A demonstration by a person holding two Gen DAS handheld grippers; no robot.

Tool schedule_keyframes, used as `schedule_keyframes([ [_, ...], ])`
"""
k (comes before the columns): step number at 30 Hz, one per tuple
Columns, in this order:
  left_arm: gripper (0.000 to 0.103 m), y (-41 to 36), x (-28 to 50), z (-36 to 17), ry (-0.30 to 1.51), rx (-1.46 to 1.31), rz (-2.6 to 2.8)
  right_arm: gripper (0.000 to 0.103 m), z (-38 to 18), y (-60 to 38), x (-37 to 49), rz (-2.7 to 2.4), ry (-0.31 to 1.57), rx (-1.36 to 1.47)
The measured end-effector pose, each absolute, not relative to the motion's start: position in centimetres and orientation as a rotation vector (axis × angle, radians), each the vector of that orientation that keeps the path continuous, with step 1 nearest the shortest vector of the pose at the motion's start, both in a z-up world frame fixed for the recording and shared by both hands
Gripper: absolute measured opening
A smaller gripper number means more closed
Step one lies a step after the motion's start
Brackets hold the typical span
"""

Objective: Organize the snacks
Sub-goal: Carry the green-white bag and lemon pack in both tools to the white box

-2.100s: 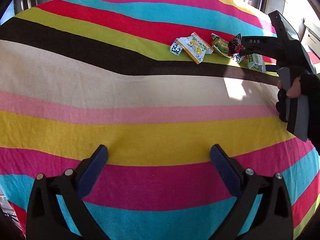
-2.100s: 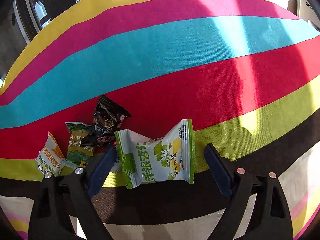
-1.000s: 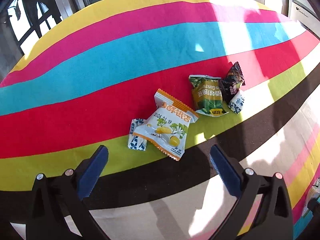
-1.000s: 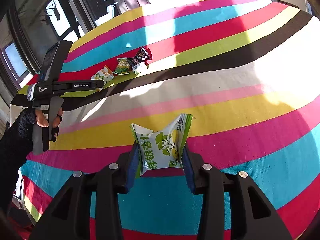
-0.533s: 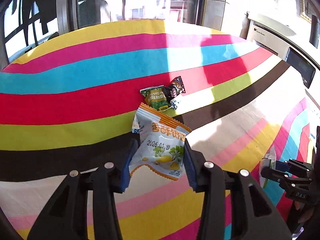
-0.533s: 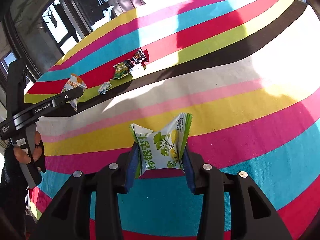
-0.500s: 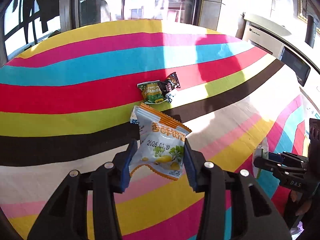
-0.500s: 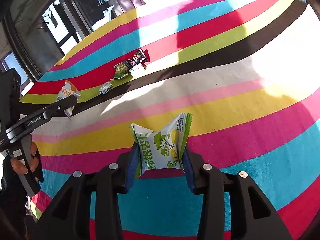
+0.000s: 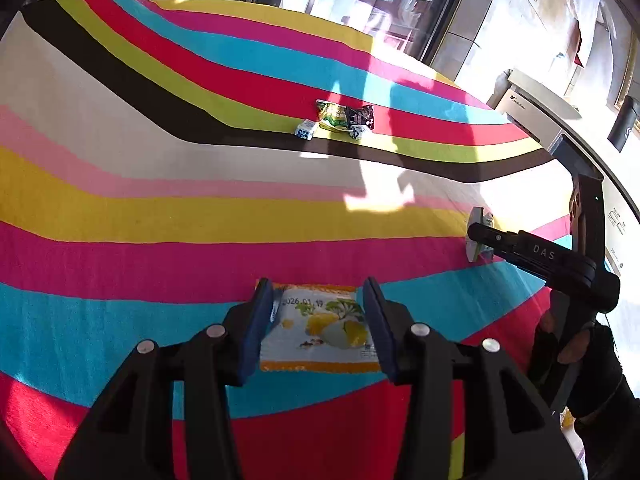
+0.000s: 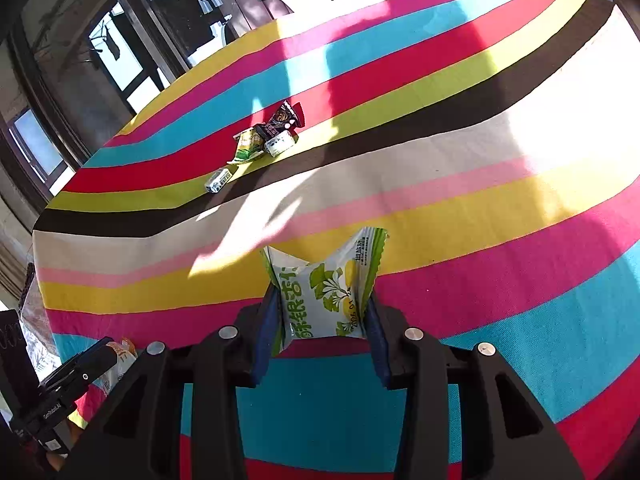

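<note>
Both packets are light, soft and crinkly. Left gripper clamps orange packet mid-body; right gripper clamps green packet likewise.

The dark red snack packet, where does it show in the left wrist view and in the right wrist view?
Left wrist: dark red snack packet, upper centre, on the red stripe.
Right wrist: same packet, upper left of centre.
Shared landmark: green packet directly beside it.
</note>
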State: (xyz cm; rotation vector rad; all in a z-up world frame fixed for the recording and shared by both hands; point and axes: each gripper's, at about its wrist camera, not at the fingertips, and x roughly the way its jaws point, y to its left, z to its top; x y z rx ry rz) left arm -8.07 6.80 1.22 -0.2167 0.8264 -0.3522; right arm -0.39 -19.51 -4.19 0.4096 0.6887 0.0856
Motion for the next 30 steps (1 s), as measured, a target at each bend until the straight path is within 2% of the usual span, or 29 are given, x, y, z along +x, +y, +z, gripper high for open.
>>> schedule_keyframes([
  [6,0.05,6.8,-7.3,0.8,0.859,-0.245,-0.359,0.039,-3.6,-19.5,-1.2,0.117,0.652,0.408],
  [9,0.064,6.0,-7.1,0.7,0.878,-0.209,-0.4,0.039,-3.1,-19.5,-2.7,0.096,0.639,0.447],
  [11,0.064,5.3,-7.3,0.8,0.881,-0.16,-0.383,0.039,-2.9,-19.0,-4.4,0.107,0.624,0.476],
  [12,0.063,5.0,-7.4,0.8,0.883,-0.135,-0.377,0.039,-2.8,-18.4,-5.2,0.104,0.625,0.462],
  [13,0.051,4.8,-7.4,0.8,0.884,-0.115,-0.367,0.039,-2.6,-17.7,-6.0,0.1,0.627,0.433],
  [15,0.045,4.8,-7.7,0.8,0.883,-0.124,-0.381,0.039,-2.4,-16.3,-7.6,0.097,0.636,0.376],
  [19,0.045,4.9,-10.3,1.9,0.819,-0.099,-0.367,0.039,-2.3,-14.4,-10.3,0.091,0.658,0.294],
  [30,0.045,5.7,-15.7,2.4,0.841,-0.173,-0.408,0.039,-3.1,-12.3,-14.8,0.133,0.701,0.236],
])
